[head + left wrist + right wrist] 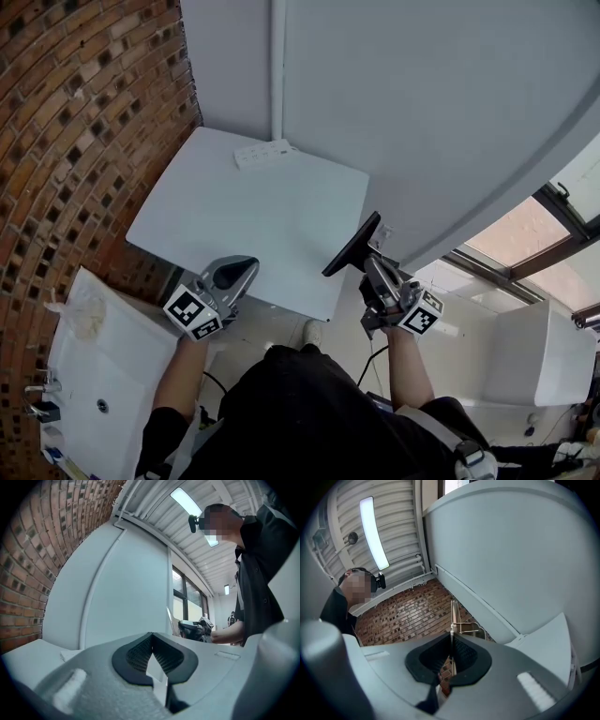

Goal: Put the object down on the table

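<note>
A flat black clipboard (352, 246) is held tilted above the right front corner of the white table (253, 206), and my right gripper (373, 264) is shut on its lower edge. The right gripper view shows the board edge-on (451, 620) between the closed pads, with its metal clip (469, 627) beyond. My left gripper (246, 270) hovers at the table's front edge, shut with nothing between its pads (140, 656). Far off in the left gripper view, the right gripper (197, 629) appears too.
A white power strip (265, 152) lies at the table's far edge against the grey wall (394, 103). The brick wall (75, 122) runs along the left. A white sink (94, 375) stands at the lower left. Windows (525, 244) are on the right.
</note>
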Motion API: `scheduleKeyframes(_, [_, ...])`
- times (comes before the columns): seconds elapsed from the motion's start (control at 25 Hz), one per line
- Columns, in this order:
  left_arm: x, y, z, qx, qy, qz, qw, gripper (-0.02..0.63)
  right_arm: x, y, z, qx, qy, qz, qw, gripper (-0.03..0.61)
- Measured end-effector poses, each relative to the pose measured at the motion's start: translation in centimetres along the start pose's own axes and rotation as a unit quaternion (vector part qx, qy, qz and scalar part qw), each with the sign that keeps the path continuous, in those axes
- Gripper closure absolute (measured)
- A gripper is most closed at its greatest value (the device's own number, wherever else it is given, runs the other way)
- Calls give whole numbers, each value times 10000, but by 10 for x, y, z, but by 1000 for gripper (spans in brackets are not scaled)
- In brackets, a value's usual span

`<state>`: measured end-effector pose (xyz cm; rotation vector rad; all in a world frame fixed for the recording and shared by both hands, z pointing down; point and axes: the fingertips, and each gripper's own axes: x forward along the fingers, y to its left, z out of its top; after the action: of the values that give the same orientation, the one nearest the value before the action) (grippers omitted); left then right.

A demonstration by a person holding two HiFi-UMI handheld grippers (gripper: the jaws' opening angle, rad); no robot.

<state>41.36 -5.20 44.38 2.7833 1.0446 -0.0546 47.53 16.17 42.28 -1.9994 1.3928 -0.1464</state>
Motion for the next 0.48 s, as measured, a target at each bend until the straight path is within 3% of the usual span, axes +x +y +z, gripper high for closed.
scheduleKeyframes(0.48, [75, 36, -4, 46, 31, 109, 9999, 614, 25, -77, 31, 152, 208, 213, 9994, 571])
